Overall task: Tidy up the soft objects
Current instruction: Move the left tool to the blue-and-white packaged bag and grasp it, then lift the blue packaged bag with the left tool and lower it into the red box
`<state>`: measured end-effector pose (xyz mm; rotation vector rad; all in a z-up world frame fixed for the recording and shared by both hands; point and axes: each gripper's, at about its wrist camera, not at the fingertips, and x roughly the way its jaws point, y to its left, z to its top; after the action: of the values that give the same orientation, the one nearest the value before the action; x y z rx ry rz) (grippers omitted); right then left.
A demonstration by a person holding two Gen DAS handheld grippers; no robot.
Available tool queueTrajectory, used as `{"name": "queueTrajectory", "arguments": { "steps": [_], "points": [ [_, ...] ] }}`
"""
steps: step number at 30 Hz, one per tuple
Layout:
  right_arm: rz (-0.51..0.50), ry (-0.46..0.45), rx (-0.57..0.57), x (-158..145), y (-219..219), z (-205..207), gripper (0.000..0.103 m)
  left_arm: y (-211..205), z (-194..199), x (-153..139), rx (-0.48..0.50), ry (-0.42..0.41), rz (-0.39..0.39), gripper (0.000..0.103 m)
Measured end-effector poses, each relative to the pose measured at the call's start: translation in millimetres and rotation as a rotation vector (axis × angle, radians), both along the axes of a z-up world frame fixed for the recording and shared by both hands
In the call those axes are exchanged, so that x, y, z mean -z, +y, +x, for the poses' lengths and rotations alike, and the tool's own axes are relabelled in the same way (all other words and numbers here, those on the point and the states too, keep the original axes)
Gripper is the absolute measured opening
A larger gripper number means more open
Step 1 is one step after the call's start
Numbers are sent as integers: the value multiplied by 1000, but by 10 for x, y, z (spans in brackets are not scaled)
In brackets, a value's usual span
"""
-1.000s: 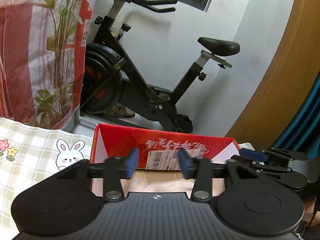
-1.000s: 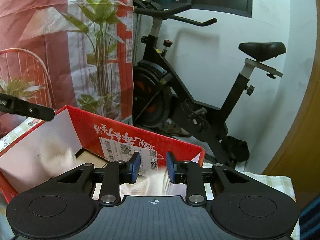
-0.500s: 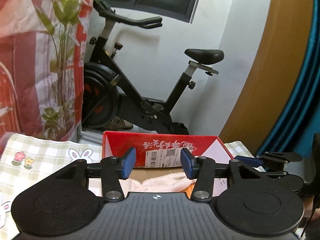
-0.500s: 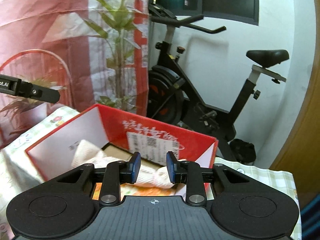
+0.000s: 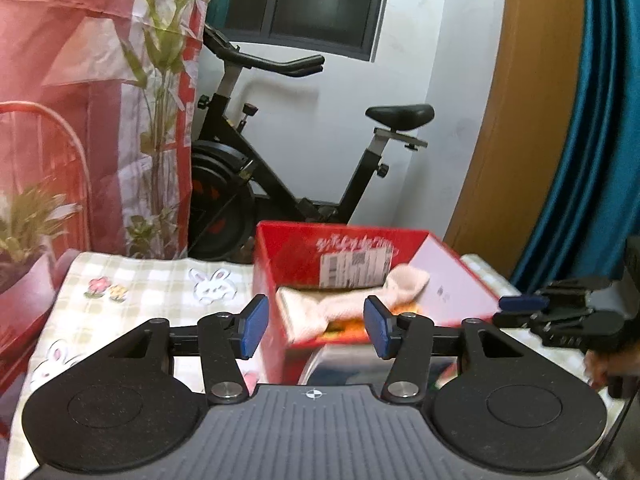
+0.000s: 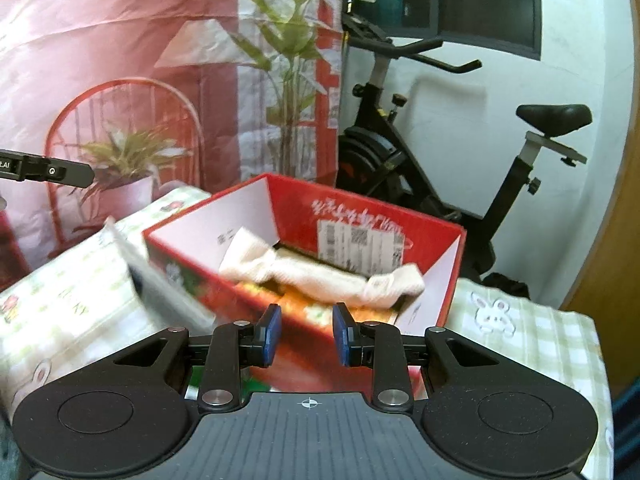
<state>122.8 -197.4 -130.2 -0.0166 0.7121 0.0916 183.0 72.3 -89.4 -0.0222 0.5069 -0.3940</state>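
Both grippers hang empty over the bench. Low in its own view, the left gripper (image 5: 314,326) has blue pads set moderately wide; its jaws have just been opening, with nothing pinched between them. The right gripper (image 6: 306,334) keeps a narrow gap, also with nothing clamped; it shows again at the right edge of the left view, partly cut off, with a bit of the person's hand (image 5: 600,368) beneath it.

Centre frame in both views sits the red cardboard box (image 6: 432,236), open-topped, with white inner walls and a printed shipping label on its far wall. A cream knitted cloth (image 6: 320,276), soft and ribbed, is draped across the inside, its ends rising against the side walls. Beneath it lies something orange, too blurred to identify. The near wall of the box is smeared by motion and partly hidden behind the gripper bodies.

A checked tablecloth (image 5: 152,284) with rabbit and flower prints covers the bench. Behind stands a black exercise bike (image 5: 288,184), and a red curtain (image 5: 80,92) printed with bamboo fills the upper left.
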Motion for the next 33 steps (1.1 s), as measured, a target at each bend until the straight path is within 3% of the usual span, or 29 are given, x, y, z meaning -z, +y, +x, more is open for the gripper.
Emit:
{"name": "queueTrajectory", "arguments": {
  "steps": [7, 17, 22, 28, 33],
  "points": [
    [38, 62, -16, 304, 115, -131, 27, 56, -8, 375, 4, 100, -1, 56],
    [113, 93, -33, 633, 252, 83, 27, -66, 243, 963, 39, 257, -22, 56],
    [140, 107, -41, 728, 311, 181, 29, -160, 343, 1134, 61, 278, -28, 56],
    [188, 107, -37, 772, 306, 270, 34, -181, 462, 1224, 74, 284, -87, 56],
    [236, 108, -32, 833, 295, 350, 32, -233, 539, 1252, 83, 285, -101, 55]
  ]
}}
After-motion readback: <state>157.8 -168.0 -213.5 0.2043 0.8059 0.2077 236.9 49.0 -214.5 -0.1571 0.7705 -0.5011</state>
